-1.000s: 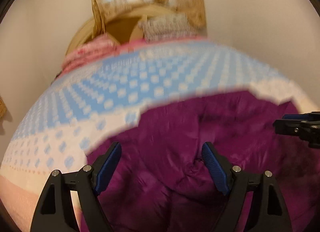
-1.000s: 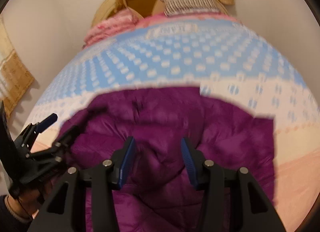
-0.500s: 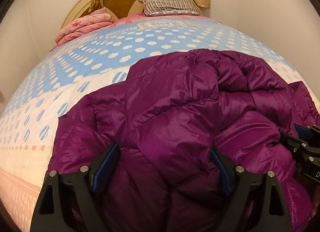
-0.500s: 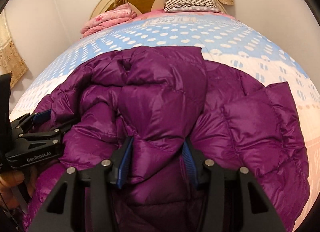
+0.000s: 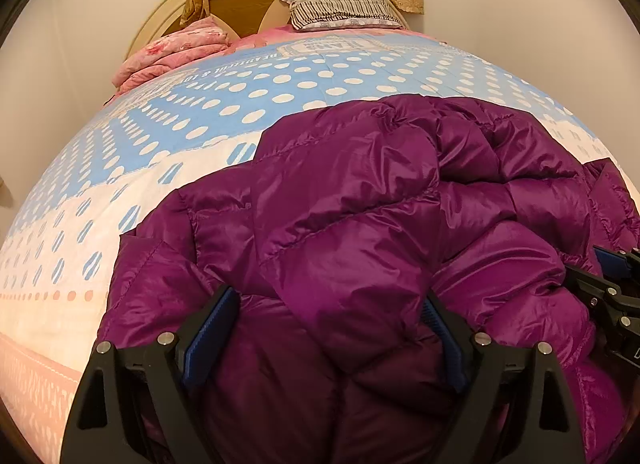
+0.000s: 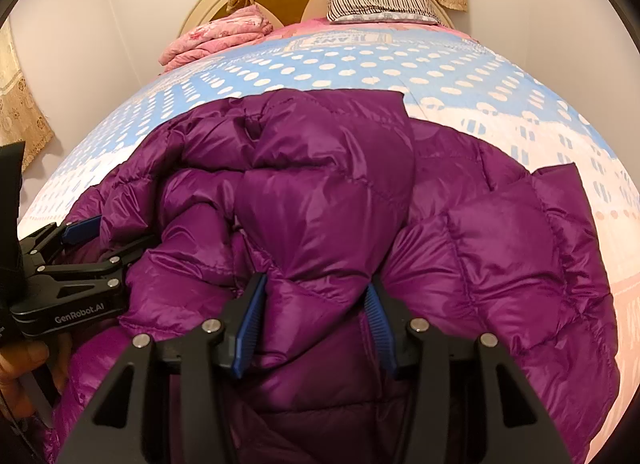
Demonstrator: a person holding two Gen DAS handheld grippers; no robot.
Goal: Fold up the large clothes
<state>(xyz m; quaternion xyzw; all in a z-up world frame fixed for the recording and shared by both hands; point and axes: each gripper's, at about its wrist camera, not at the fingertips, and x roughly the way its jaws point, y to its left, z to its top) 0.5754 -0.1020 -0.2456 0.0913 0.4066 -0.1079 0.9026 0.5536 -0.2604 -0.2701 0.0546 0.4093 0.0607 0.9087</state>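
Jacket (image 5: pixel 360 224): purple quilted down, bunched in puffy folds on the dotted bed (image 5: pixel 240 96), near edge.
Left gripper (image 5: pixel 328 328): fingers spread wide, fabric bulging between, pads not visibly pressing; grip released.
Right gripper (image 6: pixel 316 324): fingers half closed, pinching a thick fold.
Risk, slippage: slick shell likely to slide out of the pinch under pull.
Risk, rebound: trapped air and loft may spring the fold open once released.
Risk, asymmetry: one-sided hold could drag the heap askew.
Change from a second earlier: views sharp rather than blurred; jacket settled lower on bed; left fingers wider.
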